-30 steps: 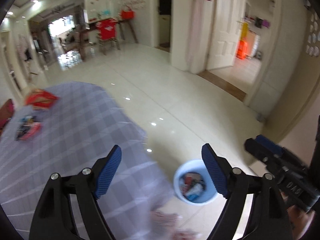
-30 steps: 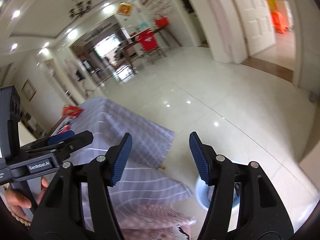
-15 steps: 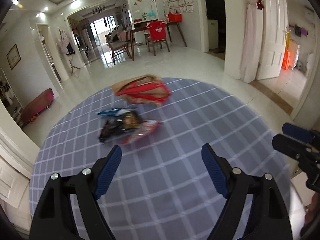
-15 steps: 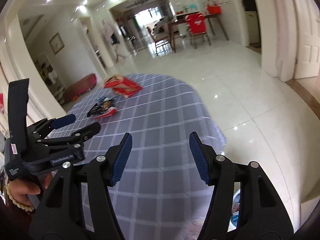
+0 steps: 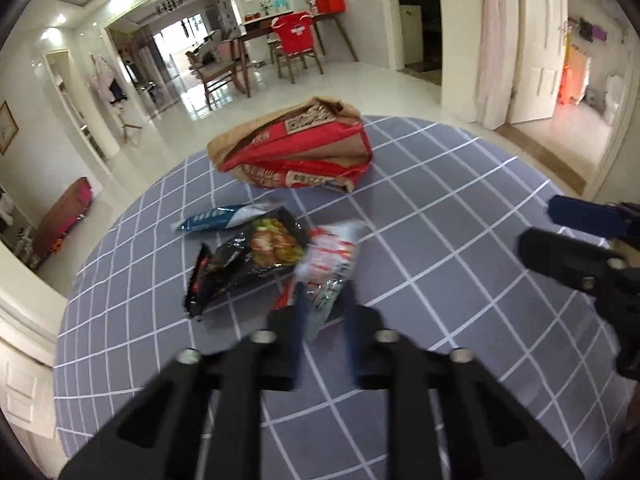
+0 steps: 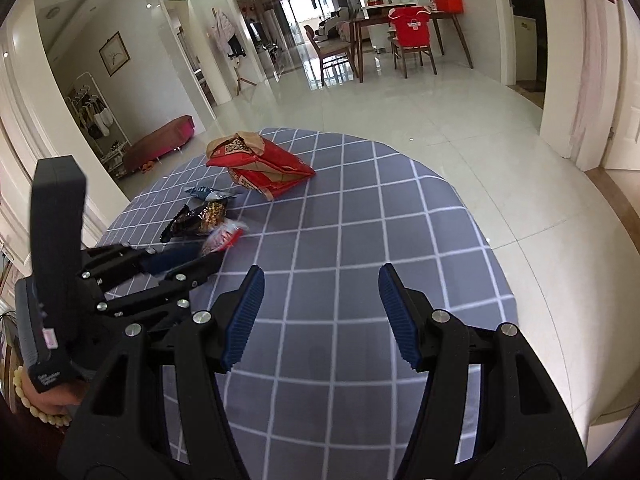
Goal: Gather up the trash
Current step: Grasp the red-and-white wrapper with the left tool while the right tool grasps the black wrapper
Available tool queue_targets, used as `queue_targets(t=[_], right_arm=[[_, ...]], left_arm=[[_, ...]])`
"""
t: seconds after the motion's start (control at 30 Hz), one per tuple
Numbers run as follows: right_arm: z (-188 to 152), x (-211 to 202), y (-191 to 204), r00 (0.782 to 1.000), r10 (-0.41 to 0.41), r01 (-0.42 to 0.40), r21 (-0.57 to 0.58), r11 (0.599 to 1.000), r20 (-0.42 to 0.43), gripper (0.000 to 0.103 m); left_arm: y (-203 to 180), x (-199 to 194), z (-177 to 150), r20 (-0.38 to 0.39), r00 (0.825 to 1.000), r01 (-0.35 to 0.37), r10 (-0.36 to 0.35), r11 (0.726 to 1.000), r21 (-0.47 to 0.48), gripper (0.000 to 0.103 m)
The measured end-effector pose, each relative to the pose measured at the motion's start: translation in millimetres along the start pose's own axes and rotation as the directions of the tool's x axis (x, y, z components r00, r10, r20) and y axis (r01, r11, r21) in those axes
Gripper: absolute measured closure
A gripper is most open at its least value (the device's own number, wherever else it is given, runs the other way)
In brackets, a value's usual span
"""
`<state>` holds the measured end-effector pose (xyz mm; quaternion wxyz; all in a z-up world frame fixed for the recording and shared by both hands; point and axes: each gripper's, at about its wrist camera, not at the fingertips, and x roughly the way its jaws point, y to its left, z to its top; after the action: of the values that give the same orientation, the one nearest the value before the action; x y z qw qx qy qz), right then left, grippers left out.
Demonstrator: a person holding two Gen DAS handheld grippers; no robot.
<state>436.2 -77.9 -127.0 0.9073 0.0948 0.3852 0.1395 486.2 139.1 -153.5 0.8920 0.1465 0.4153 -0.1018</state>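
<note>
Trash lies on a round table with a grey checked cloth (image 5: 460,248): a red and brown paper bag (image 5: 296,148), a blue wrapper (image 5: 224,216), a black snack wrapper (image 5: 248,260) and a red and white wrapper (image 5: 332,260). My left gripper (image 5: 322,320) has its fingers closed in on the near end of the red and white wrapper. In the right wrist view the same wrapper (image 6: 224,238) lies at the left gripper's fingertips (image 6: 208,260). My right gripper (image 6: 320,312) is open and empty above the cloth (image 6: 360,240).
The right gripper's fingers show at the right edge of the left wrist view (image 5: 580,248). White tile floor (image 6: 440,120) surrounds the table. A dining table with chairs (image 6: 400,36) stands far behind, and a pink bench (image 6: 160,140) at the left wall.
Both views swung from the floor and the blue trash bin back over the table. My left gripper went from wide open to closed around the red and white wrapper. The right gripper stayed open.
</note>
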Motion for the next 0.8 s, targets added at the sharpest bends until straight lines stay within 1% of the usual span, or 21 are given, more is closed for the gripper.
queue_targets(t=[0.03,0.1,0.13,0.2,0.3,0.33,0.4,0.43,0.47,0.53,0.57,0.63,0.73,0.8], right_arm=[[1,1,2,1.0,0.004,-0.004,0.0,1.0,-0.002,0.044],[4,1,6,1.0,0.014,-0.014,-0.002,1.0,-0.002,0.044],[4,1,10,1.0,0.02,-0.02,-0.003,1.0,-0.001,0.044],[8,2,16,0.999,0.039,-0.039,0.001,0.999,-0.002,0.044],[14,7,31,0.998,0.055,-0.055,-0.012,0.998,-0.008,0.044],[15,10,39,0.998,0.062,-0.062,-0.021,0.998,-0.013,0.044],[17,16,52,0.997,0.071,-0.072,-0.039,0.997,-0.026,0.044],[18,21,61,0.997,0.074,-0.076,-0.054,0.996,-0.035,0.044],[19,27,67,0.996,0.076,-0.079,-0.064,0.995,-0.042,0.044],[21,40,81,0.995,0.077,-0.082,-0.081,0.993,-0.059,0.044],[22,47,87,0.995,0.076,-0.081,-0.087,0.993,-0.067,0.044],[24,63,98,0.994,0.07,-0.079,-0.098,0.992,-0.087,0.044],[29,83,109,0.992,0.058,-0.071,-0.118,0.99,-0.112,0.043],[32,98,116,0.991,0.033,-0.051,-0.146,0.988,-0.128,0.039]], left_arm=[[3,-7,0,0.022,1.0,0.02,-0.02,1.0,-0.013,0.098],[11,-19,-2,0.056,0.994,0.099,-0.095,0.993,-0.064,0.102],[17,-26,-3,0.073,0.989,0.138,-0.131,0.986,-0.091,0.103],[30,-41,-4,0.113,0.973,0.217,-0.202,0.965,-0.146,0.103],[54,-57,-12,0.167,0.953,0.285,-0.253,0.936,-0.208,0.103],[65,-63,-16,0.187,0.947,0.301,-0.26,0.922,-0.242,0.103],[79,-69,-19,0.203,0.953,0.273,-0.223,0.923,-0.27,0.103],[88,-72,-23,0.212,0.958,0.249,-0.192,0.925,-0.286,0.103],[94,-72,-24,0.209,0.962,0.232,-0.174,0.926,-0.299,0.103],[106,-69,-30,0.186,0.977,0.162,-0.105,0.931,-0.327,0.103],[112,-67,-33,0.171,0.984,0.107,-0.052,0.937,-0.334,0.103],[119,-65,-38,0.16,0.987,0.072,-0.018,0.937,-0.341,0.103],[127,-60,-41,0.137,0.989,-0.005,0.056,0.939,-0.345,0.103],[137,-57,-43,0.128,0.99,-0.015,0.064,0.936,-0.351,0.103]])
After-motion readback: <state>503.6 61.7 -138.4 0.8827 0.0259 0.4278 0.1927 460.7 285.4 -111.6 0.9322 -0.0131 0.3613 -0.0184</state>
